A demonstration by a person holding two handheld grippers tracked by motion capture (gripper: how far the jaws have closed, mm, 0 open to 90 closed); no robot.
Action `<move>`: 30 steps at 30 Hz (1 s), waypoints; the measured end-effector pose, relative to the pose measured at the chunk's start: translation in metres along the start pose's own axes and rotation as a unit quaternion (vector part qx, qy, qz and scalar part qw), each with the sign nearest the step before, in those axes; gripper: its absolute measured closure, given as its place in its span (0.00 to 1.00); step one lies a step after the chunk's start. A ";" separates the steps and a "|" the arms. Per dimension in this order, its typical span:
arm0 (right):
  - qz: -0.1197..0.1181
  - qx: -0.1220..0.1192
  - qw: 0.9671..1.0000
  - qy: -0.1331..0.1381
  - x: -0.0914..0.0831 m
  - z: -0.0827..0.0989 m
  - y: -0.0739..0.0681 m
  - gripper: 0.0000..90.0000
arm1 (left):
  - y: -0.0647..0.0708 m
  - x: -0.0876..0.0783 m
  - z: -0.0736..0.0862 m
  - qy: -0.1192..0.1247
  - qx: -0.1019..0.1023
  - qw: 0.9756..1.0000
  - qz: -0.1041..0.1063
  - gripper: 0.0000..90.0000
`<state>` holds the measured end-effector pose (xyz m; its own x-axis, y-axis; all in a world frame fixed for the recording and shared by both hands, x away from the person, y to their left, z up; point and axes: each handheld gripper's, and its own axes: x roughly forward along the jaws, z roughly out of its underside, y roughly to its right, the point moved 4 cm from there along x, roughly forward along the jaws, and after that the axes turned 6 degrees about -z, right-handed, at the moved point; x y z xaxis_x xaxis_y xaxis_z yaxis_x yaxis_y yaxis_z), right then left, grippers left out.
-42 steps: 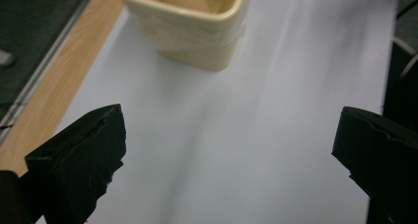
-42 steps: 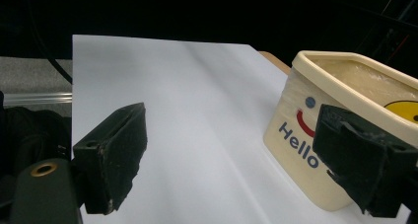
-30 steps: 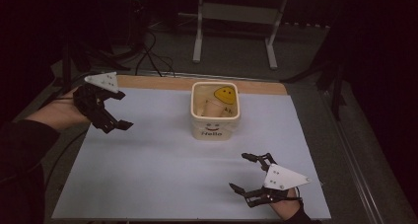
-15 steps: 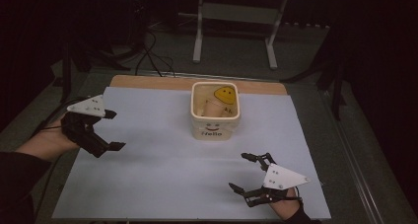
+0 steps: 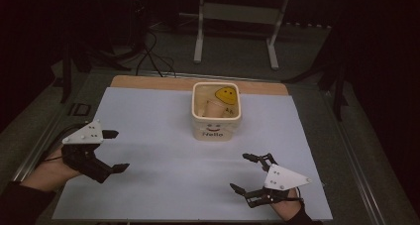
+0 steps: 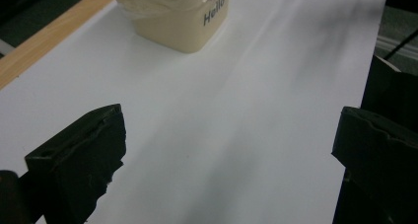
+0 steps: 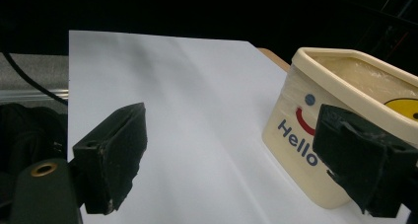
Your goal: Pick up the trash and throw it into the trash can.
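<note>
Standing toward the far middle of the white sheet (image 5: 163, 136), the tub (image 5: 216, 111) is well apart from both tools. Left gripper (image 5: 113, 150) hovers at the sheet's near-left, right gripper (image 5: 246, 171) at its near-right; the 2 have jaws spread wide, holding nothing, each facing the tub.

High view looks down from afar; both low gripper views share the tub (image 5: 216, 111).

Tub (image 5: 216, 112) — on the mat (image 5: 148, 116), centre rear; left gripper (image 5: 115, 150) near-left, right gripper (image 5: 243, 172) near-right — both well apart from it.
</note>
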<state>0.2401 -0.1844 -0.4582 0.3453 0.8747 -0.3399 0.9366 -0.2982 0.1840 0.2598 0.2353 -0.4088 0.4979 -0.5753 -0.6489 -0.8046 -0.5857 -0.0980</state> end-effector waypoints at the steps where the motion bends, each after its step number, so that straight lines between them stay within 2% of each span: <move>1: 0.000 0.000 1.000 0.000 0.000 0.000 0.000 0.15 | 0.003 0.000 0.002 0.002 -0.002 1.000 0.002 0.01; 3: 0.001 -0.001 1.000 0.000 0.000 0.000 0.000 0.15 | 0.006 0.001 0.004 0.003 0.001 1.000 -0.007 0.01; 7: 0.001 -0.001 1.000 -0.001 0.000 0.000 0.000 0.15 | 0.013 0.003 0.010 0.017 -0.012 1.000 -0.011 0.01; 8: 0.001 -0.001 1.000 -0.001 0.000 0.000 0.000 0.15 | 0.015 0.004 0.012 0.016 -0.014 1.000 -0.008 0.01; 11: 0.002 -0.002 1.000 -0.001 0.000 0.000 0.000 0.15 | 0.023 0.009 0.022 0.010 -0.014 1.000 -0.021 0.01; 14: 0.002 -0.001 1.000 -0.001 0.000 0.000 0.000 0.15 | 0.025 0.012 0.028 0.013 -0.022 1.000 -0.016 0.01; 16: 0.002 -0.003 1.000 -0.002 0.000 0.000 0.000 0.15 | 0.027 0.017 0.038 0.020 -0.033 0.999 -0.031 0.01; 23: 0.003 -0.001 1.000 -0.004 0.000 0.001 0.000 0.15 | 0.029 0.030 0.058 0.025 -0.054 0.998 -0.036 0.01; 24: 0.003 -0.001 1.000 -0.004 0.000 0.001 0.000 0.15 | 0.028 0.032 0.061 0.029 -0.055 0.997 -0.045 0.01; 25: 0.003 -0.001 1.000 -0.004 0.000 0.001 0.000 0.15 | 0.028 0.037 0.065 0.030 -0.067 0.996 -0.047 0.01; 27: 0.003 0.000 1.000 -0.003 0.000 0.001 0.000 0.15 | 0.028 0.039 0.067 0.030 -0.066 0.996 -0.047 0.01; 30: 0.004 0.000 1.000 0.000 0.000 0.001 0.001 0.15 | 0.028 0.044 0.071 0.035 -0.063 0.996 -0.058 0.01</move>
<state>0.2411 -0.1851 -0.4585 0.3537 0.8719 -0.3387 0.9335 -0.3060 0.1871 0.2367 0.2342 -0.4936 0.6100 -0.5359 -0.5837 -0.6957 -0.7149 -0.0707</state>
